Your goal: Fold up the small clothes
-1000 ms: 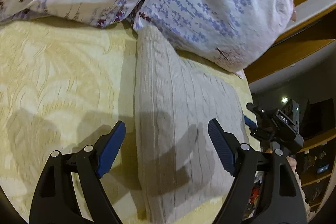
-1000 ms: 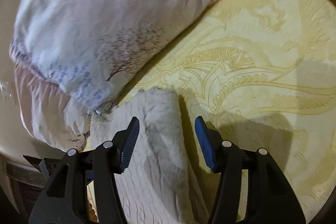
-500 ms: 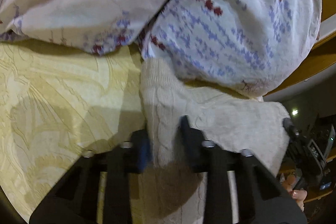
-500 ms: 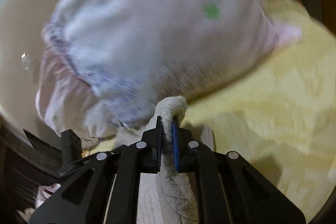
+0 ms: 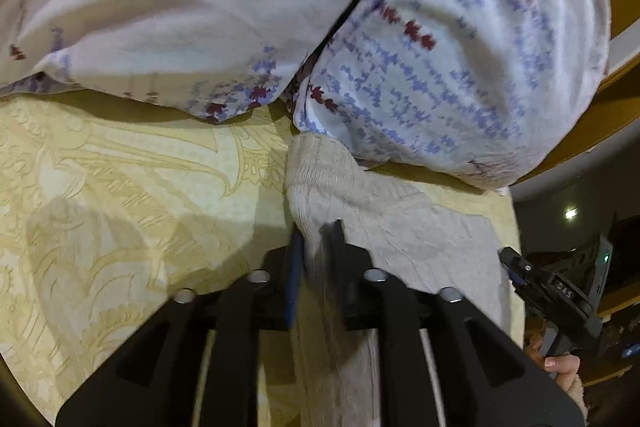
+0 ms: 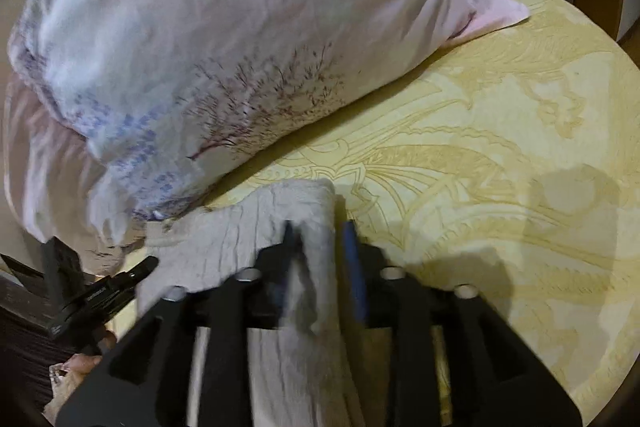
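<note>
On yellow patterned bedspread (image 5: 120,195), beside floral pillow (image 5: 460,67): left hand-held gripper (image 5: 314,251) pinching beige cable-knit garment (image 5: 384,219); right hand-held gripper (image 6: 320,251) pinching same garment's other edge.

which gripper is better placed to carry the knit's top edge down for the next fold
Left, by a little. The left gripper is shut on the grey knit at its corner, away from the pillow. The right gripper has its jaws slightly apart around the cloth, nearer the pillow.
</note>
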Demonstrator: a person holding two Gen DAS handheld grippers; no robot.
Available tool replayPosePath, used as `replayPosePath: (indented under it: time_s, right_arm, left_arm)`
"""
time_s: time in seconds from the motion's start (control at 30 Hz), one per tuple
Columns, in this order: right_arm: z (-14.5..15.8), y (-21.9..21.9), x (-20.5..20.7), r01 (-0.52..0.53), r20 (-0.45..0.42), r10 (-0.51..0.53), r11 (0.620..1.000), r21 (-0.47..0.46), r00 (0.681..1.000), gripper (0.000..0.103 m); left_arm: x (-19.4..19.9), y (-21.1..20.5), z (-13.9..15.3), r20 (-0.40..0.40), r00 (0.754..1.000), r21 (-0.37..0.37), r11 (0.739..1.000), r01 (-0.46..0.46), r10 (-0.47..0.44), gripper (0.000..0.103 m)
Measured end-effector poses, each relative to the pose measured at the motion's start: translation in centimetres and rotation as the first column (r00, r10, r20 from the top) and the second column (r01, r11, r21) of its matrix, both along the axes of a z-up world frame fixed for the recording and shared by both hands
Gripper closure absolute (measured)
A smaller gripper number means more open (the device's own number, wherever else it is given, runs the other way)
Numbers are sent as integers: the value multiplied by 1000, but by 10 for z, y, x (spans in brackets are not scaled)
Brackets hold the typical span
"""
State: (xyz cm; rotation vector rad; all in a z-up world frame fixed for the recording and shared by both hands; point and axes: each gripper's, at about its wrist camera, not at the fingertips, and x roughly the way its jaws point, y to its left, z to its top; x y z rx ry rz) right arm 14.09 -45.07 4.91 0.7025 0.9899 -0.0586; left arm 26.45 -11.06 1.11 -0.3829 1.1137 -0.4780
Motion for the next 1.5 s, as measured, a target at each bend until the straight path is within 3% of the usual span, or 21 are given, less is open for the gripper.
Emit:
replayPosePath:
  time_s: [0.03, 0.1, 0.2, 0.33, 0.47, 0.5, 0.53, 0.57, 0.67, 0.77, 0.87, 1.0, 1.03, 1.1, 1.2, 1.5]
  right_arm:
    - [4, -1, -9, 2, 12, -2, 1000, 19, 1000, 54]
    - [8, -2, -34, -8, 30, 6, 998, 60, 1000, 54]
    - [8, 2, -67, -36, 37, 33, 996, 77, 999, 54]
    - [3, 15, -103, -81, 25, 79, 991, 104, 997, 63]
    - [-5, 29, -118, -110, -8, 111, 988, 106, 994, 63]
    - [-5, 32, -123, -121, -14, 123, 989, 85, 992, 68]
    - [-4, 35, -124, -125, -9, 126, 991, 55, 992, 85]
    - [-1, 37, -125, -127, 1, 127, 991, 30, 992, 86]
    - [3, 32, -130, -72, 4, 73, 997, -28, 997, 90]
    - [-16, 26, -132, -37, -58, 37, 999, 6, 998, 91]
    - [-28, 27, -133, -17, -66, 18, 1000, 18, 998, 91]
    - [-25, 24, -130, -30, -65, 32, 999, 37, 997, 83]
    - [-21, 21, -131, -26, -60, 28, 999, 48, 998, 72]
    - [-15, 12, -132, -5, -39, 8, 997, 82, 999, 58]
    - [-7, 0, -128, 23, -5, -23, 992, 124, 1000, 45]
    - [-6, -12, -99, 13, -21, -9, 985, 172, 1000, 34]
  left_arm:
    - [-5, 4, 5, 16, 1000, -5, 1000, 12, -12, 59]
    - [-25, 10, 19, 69, 997, -13, 999, 48, -47, 37]
    - [-57, 14, 27, 90, 991, -18, 995, 101, -99, 32]
    - [-90, 14, 16, 18, 991, -34, 991, 133, -132, 32]
    - [-115, 15, 2, -6, 990, -25, 990, 141, -141, 32]
    - [-119, 13, 0, -14, 989, -22, 989, 144, -144, 32]
    - [-122, 10, -2, -23, 988, -19, 989, 150, -150, 32]
    - [-124, 8, -4, -28, 988, -14, 988, 152, -152, 32]
    - [-133, 2, -12, -51, 987, 10, 989, 151, -150, 33]
    - [-133, -3, -15, -50, 990, 31, 990, 137, -135, 32]
    - [-138, -6, -14, -34, 990, 73, 987, 141, -139, 32]
    - [-139, -12, -12, -17, 988, 135, 979, 156, -155, 30]
    - [-138, -11, -11, -20, 988, 134, 979, 153, -152, 28]
    - [-138, -12, -8, -13, 988, 122, 981, 151, -151, 25]
    - [-135, -8, 1, 9, 988, 119, 981, 152, -154, 18]
    - [-121, -21, 9, 24, 985, 154, 974, 166, -171, 13]
